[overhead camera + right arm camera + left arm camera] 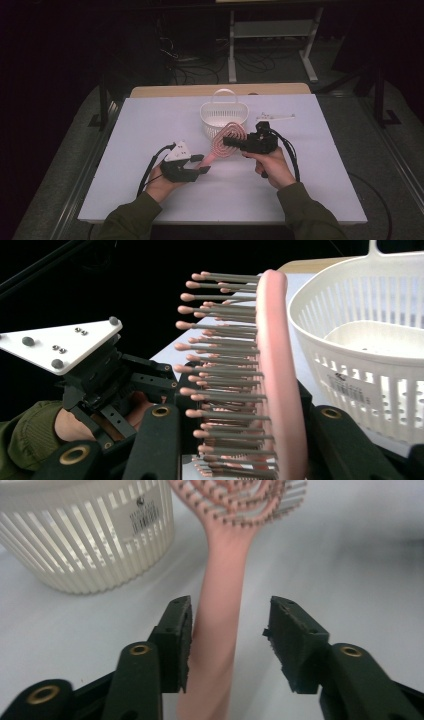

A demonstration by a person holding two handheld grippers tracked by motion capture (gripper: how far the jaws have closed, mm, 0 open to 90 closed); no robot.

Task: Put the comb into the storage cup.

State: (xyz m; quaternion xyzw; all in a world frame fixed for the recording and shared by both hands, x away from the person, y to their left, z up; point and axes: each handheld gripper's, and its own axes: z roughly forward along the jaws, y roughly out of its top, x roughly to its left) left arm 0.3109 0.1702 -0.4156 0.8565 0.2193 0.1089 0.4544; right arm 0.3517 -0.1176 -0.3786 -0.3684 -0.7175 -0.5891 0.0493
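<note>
A pink hairbrush [225, 137] with grey bristles is held just above the white table, its head beside a white slatted basket [215, 125]. My right gripper [230, 141] is shut on the brush head [275, 365], bristles facing left in the right gripper view, with the basket [370, 355] close behind. My left gripper [202, 164] is open around the handle [220, 605]; the handle lies against the left jaw, and the right jaw stands apart. The basket [85, 540] sits at upper left in the left gripper view. The left gripper [150, 377] shows beyond the bristles.
A small white strip-shaped piece [275, 118] lies on the table [150, 130] right of the basket. A wooden edge [165, 91] runs along the table's far side. Cables and a white metal frame [232, 55] stand on the floor beyond.
</note>
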